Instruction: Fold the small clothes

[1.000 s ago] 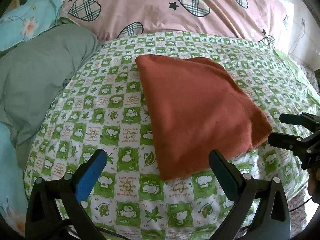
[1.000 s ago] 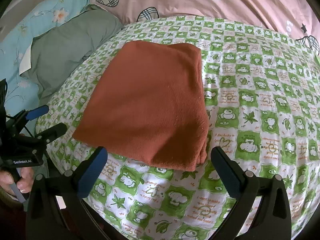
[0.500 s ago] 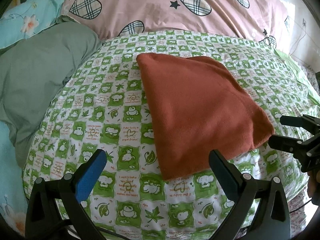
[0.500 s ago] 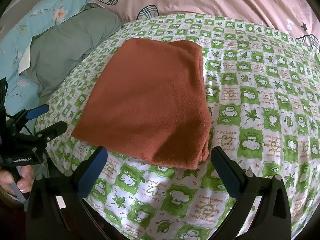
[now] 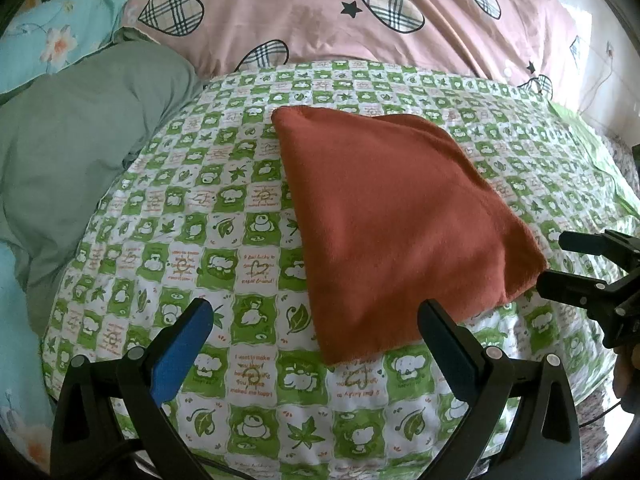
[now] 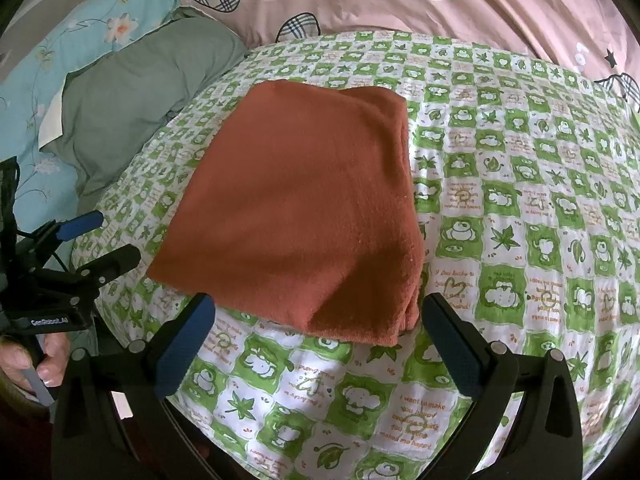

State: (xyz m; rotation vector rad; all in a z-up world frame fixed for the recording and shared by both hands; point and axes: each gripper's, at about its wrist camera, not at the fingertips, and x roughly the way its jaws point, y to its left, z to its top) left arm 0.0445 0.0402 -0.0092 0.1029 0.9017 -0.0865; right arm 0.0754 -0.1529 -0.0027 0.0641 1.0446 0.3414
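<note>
My left gripper [image 5: 316, 324] is wide open and holds nothing. It hangs over the near edge of the bed, and its right finger [image 5: 444, 340] is just in front of the cloth's near corner. I cannot tell if it touches the cloth. My right gripper [image 6: 316, 320] is wide open too, with nothing in it. Its two fingers sit on either side of the cloth's near edge, close to it. From the left camera I see the right gripper [image 5: 560, 264] off to the side, its fingers apart, just beside the cloth's right corner. From the right camera I see the left gripper [image 6: 100, 240] off to the side, also open, and a hand [image 6: 36, 364] holding its handle. The cloth [image 5: 396, 220] is rust red and folded into a flat square. It lies in the middle of the green and white sheet [image 5: 224, 208] with little animals and leaves on it. Past the sheet is a pink blanket [image 5: 320, 12] with plaid hearts. A grey-green pillow [image 5: 80, 136] is to the left, and a blue flowered one [image 6: 60, 64] is behind it.
</note>
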